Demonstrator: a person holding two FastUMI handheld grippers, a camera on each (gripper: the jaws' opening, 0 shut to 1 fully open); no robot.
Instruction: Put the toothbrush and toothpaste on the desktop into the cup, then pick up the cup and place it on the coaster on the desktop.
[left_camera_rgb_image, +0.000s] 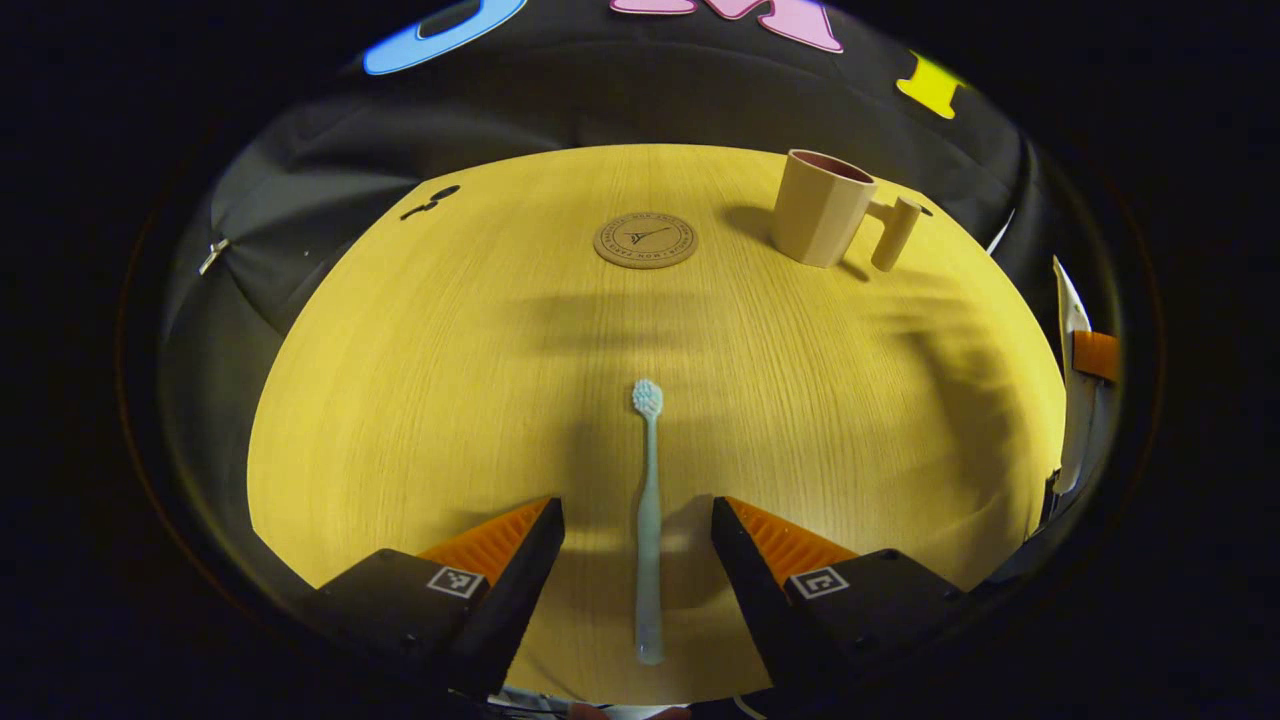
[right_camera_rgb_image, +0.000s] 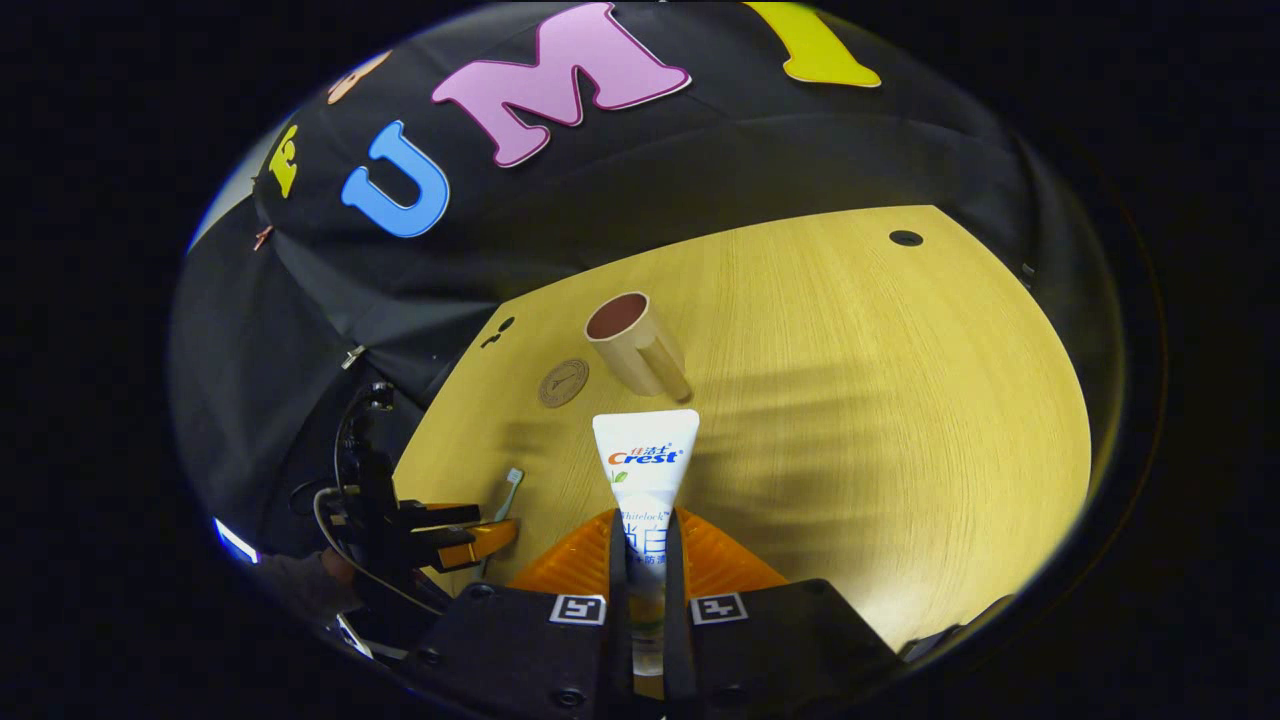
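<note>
Toothbrush (left_camera_rgb_image: 648, 520) lies flat on the desk (left_camera_rgb_image: 420, 400) between the spread fingers of the left gripper (left_camera_rgb_image: 638, 530), untouched; its thin handle could roll or slip as they close.

The right gripper (right_camera_rgb_image: 645, 560) is clamped on the toothpaste (right_camera_rgb_image: 645, 470), held up short of the cup (right_camera_rgb_image: 636, 345). A tilted tube may catch the rim and tip the cup.

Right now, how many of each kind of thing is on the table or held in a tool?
Toothbrush: 1, lying on the table between the open left tool fingers.
Toothpaste tube: 1, held in the right tool.
Cup: 1, standing on the table.
Coaster: 1, bare.
Total: 4 things.
</note>
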